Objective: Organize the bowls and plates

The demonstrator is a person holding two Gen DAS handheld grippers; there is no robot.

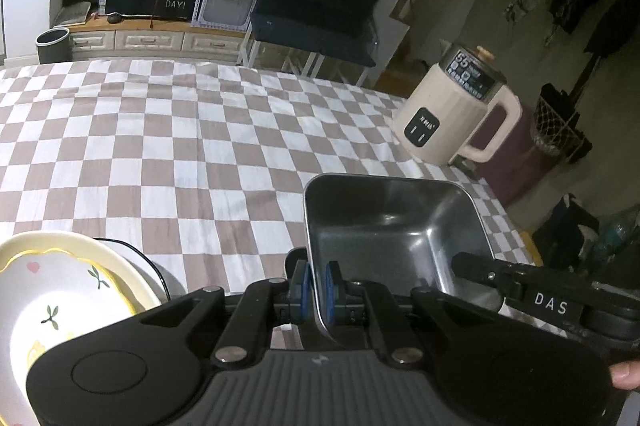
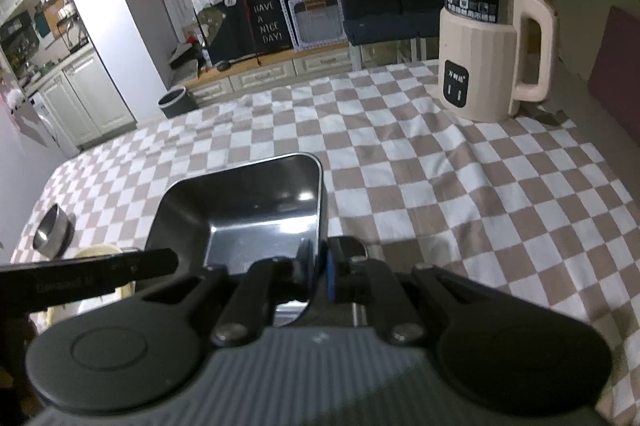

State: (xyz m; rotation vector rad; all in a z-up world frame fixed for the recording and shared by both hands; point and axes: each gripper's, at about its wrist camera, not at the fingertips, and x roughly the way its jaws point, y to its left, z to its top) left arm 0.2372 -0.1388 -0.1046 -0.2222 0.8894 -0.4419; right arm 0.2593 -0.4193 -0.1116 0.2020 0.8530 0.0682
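A square steel tray (image 1: 396, 226) is held above the checkered tablecloth. My left gripper (image 1: 316, 290) is shut on its left wall. My right gripper (image 2: 318, 270) is shut on its right wall; the tray (image 2: 248, 206) fills the middle of the right wrist view. The other gripper's finger shows at the tray's far side in each view. A stack of plates, topped by a white flowered plate (image 1: 52, 302) with a yellow rim, lies at the lower left of the left wrist view. A small round steel bowl (image 2: 52, 226) stands on the cloth at the left.
A cream electric kettle (image 1: 452, 114) stands near the table's right edge; it also shows in the right wrist view (image 2: 484, 54). The checkered tablecloth (image 1: 168, 146) stretches ahead. Cabinets, a bin (image 1: 54, 44) and shelves lie beyond the table.
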